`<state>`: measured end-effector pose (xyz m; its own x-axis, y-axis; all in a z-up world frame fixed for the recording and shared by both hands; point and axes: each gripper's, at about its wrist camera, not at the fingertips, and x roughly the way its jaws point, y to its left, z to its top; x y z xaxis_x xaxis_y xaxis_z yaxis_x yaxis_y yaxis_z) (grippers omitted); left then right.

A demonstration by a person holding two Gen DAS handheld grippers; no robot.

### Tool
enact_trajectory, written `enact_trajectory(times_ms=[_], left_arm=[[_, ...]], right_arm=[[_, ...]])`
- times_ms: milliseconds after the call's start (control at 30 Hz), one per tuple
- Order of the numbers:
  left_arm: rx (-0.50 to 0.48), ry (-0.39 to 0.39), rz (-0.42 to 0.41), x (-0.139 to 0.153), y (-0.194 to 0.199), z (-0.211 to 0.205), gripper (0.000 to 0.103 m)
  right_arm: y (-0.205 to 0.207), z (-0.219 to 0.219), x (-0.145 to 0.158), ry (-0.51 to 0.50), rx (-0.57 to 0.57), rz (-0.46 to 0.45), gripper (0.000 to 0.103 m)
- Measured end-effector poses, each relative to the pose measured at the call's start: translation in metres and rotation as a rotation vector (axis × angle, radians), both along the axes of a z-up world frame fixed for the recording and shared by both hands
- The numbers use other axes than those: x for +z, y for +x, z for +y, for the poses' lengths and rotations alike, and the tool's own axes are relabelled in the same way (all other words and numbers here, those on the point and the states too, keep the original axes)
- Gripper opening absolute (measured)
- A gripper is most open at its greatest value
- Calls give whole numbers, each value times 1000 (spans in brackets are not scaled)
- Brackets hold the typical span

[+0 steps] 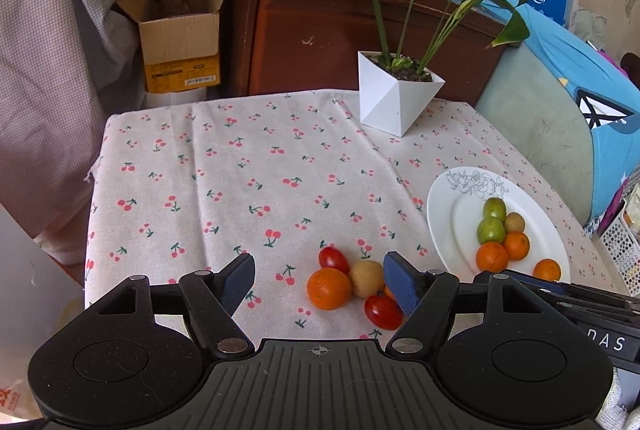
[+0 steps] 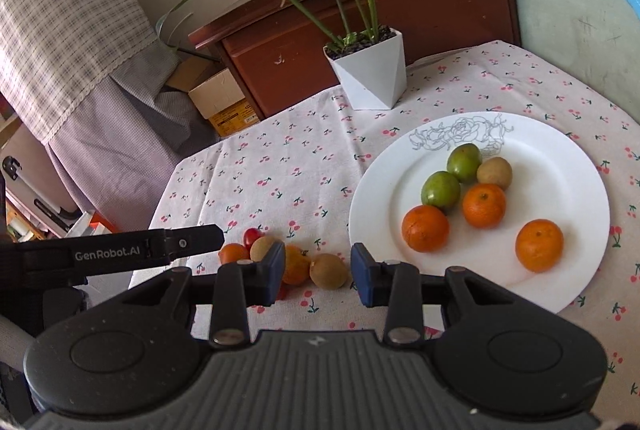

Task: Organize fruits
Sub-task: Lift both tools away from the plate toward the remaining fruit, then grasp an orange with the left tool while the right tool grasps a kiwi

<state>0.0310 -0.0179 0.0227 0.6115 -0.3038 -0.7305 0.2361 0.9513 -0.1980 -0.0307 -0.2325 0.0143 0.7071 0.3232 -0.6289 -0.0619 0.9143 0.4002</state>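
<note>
A matt woven cherry-print tablecloth [image 2: 304,166] covers the worktop, bearing a glossy white glazed plate [image 2: 560,166], a smooth matt white faceted planter [image 2: 372,78], shiny-skinned cherry tomatoes [image 1: 383,311] and dull brown kiwis [image 2: 329,271], before a varnished wooden cabinet [image 1: 320,30] and cardboard box [image 1: 180,42].

Plate [image 2: 560,166] right of loose fruit cluster [image 1: 352,286] on tablecloth [image 1: 240,170], potted plant [image 1: 394,98] behind, six fruits on plate, possibly touching.

The left black two-finger gripper with blue pads [image 1: 319,280] hung low with its jaws spread wide and nothing between them. The right black two-finger gripper with blue pads [image 2: 318,272] was likewise parted and empty, just beside the left.
</note>
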Motion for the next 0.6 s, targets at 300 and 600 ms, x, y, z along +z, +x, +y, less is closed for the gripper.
enact_trajectory(times_ms=[300, 600], left_arm=[[-11, 25, 29, -18, 2, -2, 68], [-22, 18, 39, -28, 5, -3, 58]], right_arm=[[3, 18, -10, -88, 52, 5, 34], [8, 31, -18, -175, 77, 3, 31]])
